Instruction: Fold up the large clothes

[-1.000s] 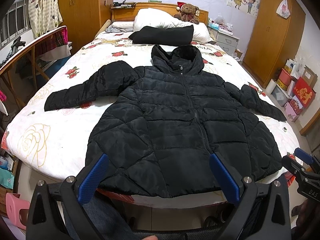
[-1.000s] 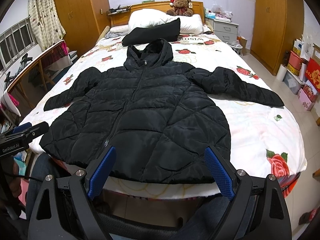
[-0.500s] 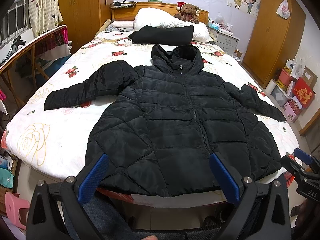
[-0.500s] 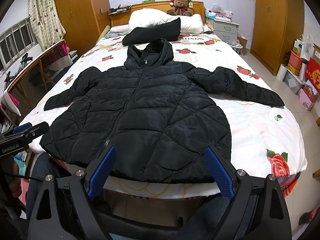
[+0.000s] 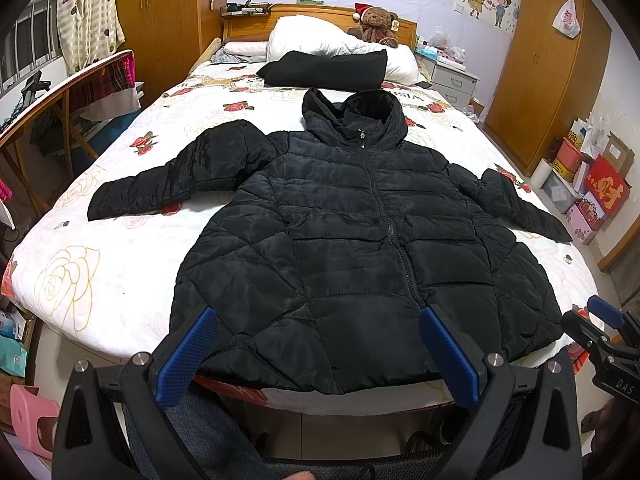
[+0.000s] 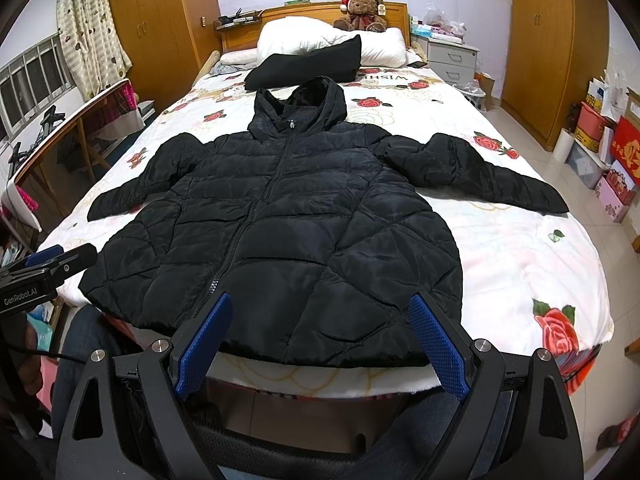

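Observation:
A black hooded puffer jacket (image 5: 360,240) (image 6: 288,224) lies flat on the bed, front up and zipped, with both sleeves spread sideways and its hem at the near edge. My left gripper (image 5: 318,354) hovers open in front of the hem, nothing between its blue pads. My right gripper (image 6: 320,346) is likewise open and empty in front of the hem. Each gripper shows at the edge of the other's view: the right gripper (image 5: 600,332) at far right, the left gripper (image 6: 52,264) at far left.
The bed (image 5: 100,260) has a white rose-print cover. A folded black garment (image 5: 328,70), white pillows (image 5: 320,40) and a teddy bear (image 5: 374,20) sit by the headboard. A wooden table (image 5: 60,92) stands left; wardrobe (image 5: 552,80) and boxes (image 5: 592,184) right. A person's legs are below.

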